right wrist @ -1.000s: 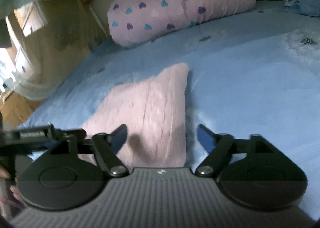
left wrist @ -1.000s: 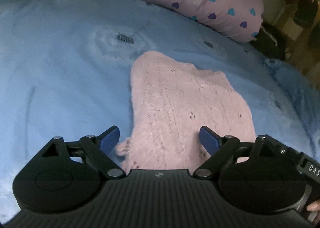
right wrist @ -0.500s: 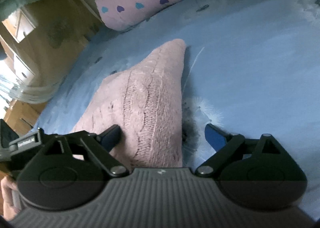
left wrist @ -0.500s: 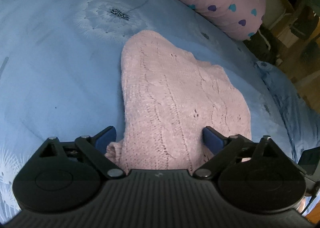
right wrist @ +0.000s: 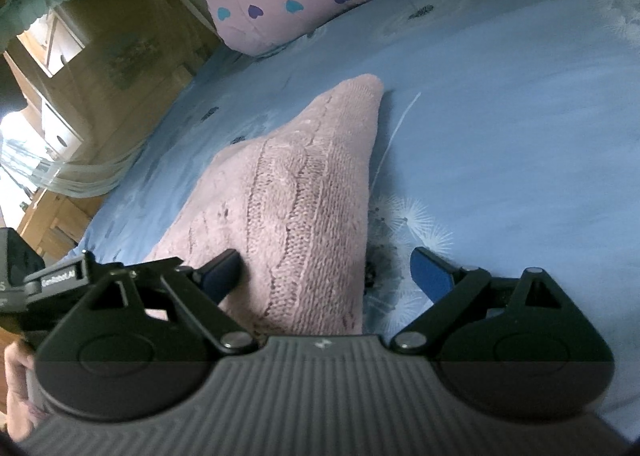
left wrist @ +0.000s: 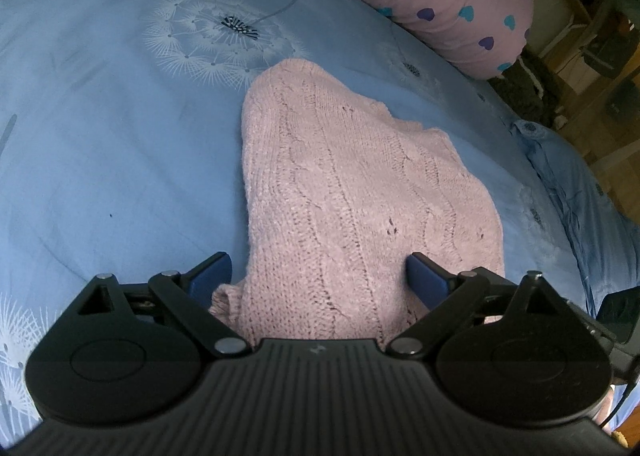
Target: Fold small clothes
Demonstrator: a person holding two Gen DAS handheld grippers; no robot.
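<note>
Left wrist view: pink knit sweater (left wrist: 344, 195), soft, limp, stretchy; we'd pinch near hem corners. Left gripper (left wrist: 318, 276) and right gripper (right wrist: 326, 272) gape wide, empty.

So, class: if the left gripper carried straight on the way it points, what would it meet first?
Most likely the pink cable-knit garment lying on the blue dandelion-print bedsheet; it already lies between the left gripper's open fingers, though depth is unclear.
</note>
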